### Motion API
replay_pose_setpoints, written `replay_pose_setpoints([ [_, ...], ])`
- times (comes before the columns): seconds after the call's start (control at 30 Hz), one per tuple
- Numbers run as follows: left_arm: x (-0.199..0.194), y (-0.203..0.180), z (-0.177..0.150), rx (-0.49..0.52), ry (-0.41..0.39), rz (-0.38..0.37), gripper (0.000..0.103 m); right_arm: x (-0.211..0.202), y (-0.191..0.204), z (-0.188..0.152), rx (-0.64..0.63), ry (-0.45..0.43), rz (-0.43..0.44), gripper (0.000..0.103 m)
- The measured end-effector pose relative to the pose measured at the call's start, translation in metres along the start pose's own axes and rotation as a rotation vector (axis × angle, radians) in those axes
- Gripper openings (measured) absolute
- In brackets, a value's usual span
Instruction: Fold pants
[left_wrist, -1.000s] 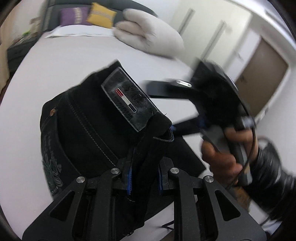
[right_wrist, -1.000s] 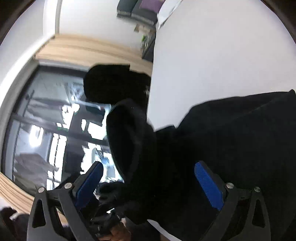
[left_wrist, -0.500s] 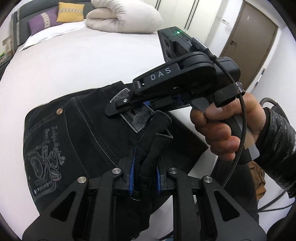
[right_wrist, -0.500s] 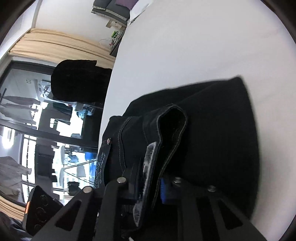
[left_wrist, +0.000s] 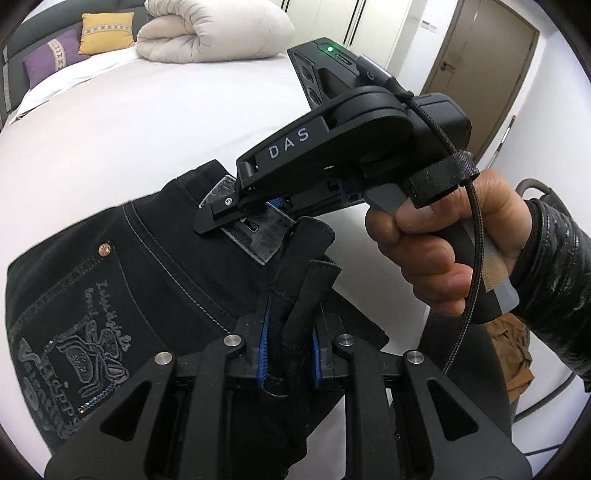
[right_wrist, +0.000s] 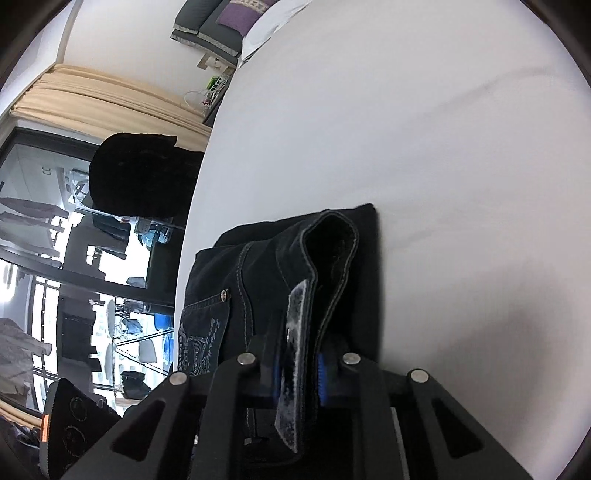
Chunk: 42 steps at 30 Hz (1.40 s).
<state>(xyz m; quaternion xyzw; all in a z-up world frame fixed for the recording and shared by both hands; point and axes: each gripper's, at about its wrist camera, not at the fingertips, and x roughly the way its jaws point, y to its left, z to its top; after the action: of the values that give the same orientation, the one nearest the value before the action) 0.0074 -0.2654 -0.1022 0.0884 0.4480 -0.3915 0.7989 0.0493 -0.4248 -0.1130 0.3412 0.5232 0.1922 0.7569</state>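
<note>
left gripper (left_wrist: 288, 354) clamped on pants (left_wrist: 147, 280) waistband | right gripper (right_wrist: 297, 373) clamped on waistband patch | pants lie on bed (right_wrist: 424, 140), waistband toward grippers

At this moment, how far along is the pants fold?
Done: the black pants lie doubled on the white bed. In hand: left gripper and right gripper both clamp the waistband. Left: setting the bundle down and releasing.

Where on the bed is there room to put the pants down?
The white sheet is bare between the black pants and the rolled duvet. It is crowded at the waistband, where the left gripper and right gripper both clamp.
</note>
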Motion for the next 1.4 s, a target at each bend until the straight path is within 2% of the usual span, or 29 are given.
replay_pose_setpoints([
  [0.1, 0.018, 0.002, 0.000, -0.006, 0.038, 0.005, 0.018, 0.012, -0.011, -0.001, -0.005, 0.006, -0.001, 0.014],
  [0.17, 0.017, 0.004, -0.003, -0.026, 0.020, -0.015, 0.024, 0.011, -0.019, -0.003, 0.026, -0.014, 0.052, 0.014],
  [0.27, 0.005, 0.016, -0.005, -0.099, 0.034, -0.081, 0.032, 0.002, -0.019, -0.008, 0.054, -0.046, 0.076, 0.024],
  [0.3, -0.002, 0.021, -0.006, -0.123, 0.037, -0.092, 0.034, -0.004, -0.018, -0.010, 0.057, -0.065, 0.070, 0.030],
  [0.33, -0.008, 0.026, -0.008, -0.150, 0.037, -0.102, 0.044, -0.010, -0.018, -0.013, 0.062, -0.081, 0.066, 0.036],
  [0.37, -0.017, 0.031, -0.009, -0.174, 0.029, -0.110, 0.051, -0.018, -0.018, -0.015, 0.072, -0.103, 0.057, 0.038],
  [0.47, -0.054, 0.045, -0.013, -0.207, -0.032, -0.104, 0.052, -0.041, -0.014, -0.025, 0.088, -0.154, -0.027, 0.043],
  [0.53, -0.076, 0.060, -0.016, -0.237, -0.078, -0.072, 0.056, -0.054, -0.002, -0.032, 0.071, -0.177, 0.000, 0.043],
  [0.63, -0.085, 0.090, -0.021, -0.286, -0.096, 0.054, 0.057, -0.055, 0.032, -0.037, -0.008, -0.172, 0.045, 0.043],
  [0.7, -0.073, 0.106, -0.020, -0.317, -0.050, 0.112, 0.057, -0.044, 0.047, -0.041, -0.039, -0.145, 0.043, 0.042],
  [0.77, -0.059, 0.115, -0.023, -0.327, 0.010, 0.144, 0.056, -0.027, 0.050, -0.047, -0.037, -0.101, 0.004, 0.042],
  [0.8, -0.049, 0.113, -0.030, -0.305, 0.047, 0.161, 0.056, -0.017, 0.048, -0.053, -0.032, -0.075, -0.027, 0.042],
  [0.87, -0.032, 0.103, -0.039, -0.233, 0.111, 0.210, 0.056, -0.003, 0.045, -0.069, -0.068, -0.054, -0.105, 0.034],
  [0.9, -0.027, 0.101, -0.041, -0.221, 0.118, 0.221, 0.056, -0.003, 0.044, -0.074, -0.078, -0.076, -0.118, 0.024],
  [0.93, -0.025, 0.099, -0.043, -0.210, 0.119, 0.234, 0.056, -0.006, 0.042, -0.078, -0.069, -0.094, -0.107, 0.023],
  [1.07, -0.020, 0.098, -0.045, -0.189, 0.133, 0.263, 0.056, -0.024, 0.038, -0.094, -0.025, -0.163, -0.087, 0.023],
  [1.23, -0.015, 0.097, -0.047, -0.180, 0.134, 0.277, 0.056, -0.034, 0.052, -0.118, -0.076, -0.201, -0.182, 0.023],
  [1.4, -0.012, 0.099, -0.048, -0.177, 0.134, 0.280, 0.056, -0.042, 0.054, -0.130, -0.065, -0.202, -0.214, 0.025],
])
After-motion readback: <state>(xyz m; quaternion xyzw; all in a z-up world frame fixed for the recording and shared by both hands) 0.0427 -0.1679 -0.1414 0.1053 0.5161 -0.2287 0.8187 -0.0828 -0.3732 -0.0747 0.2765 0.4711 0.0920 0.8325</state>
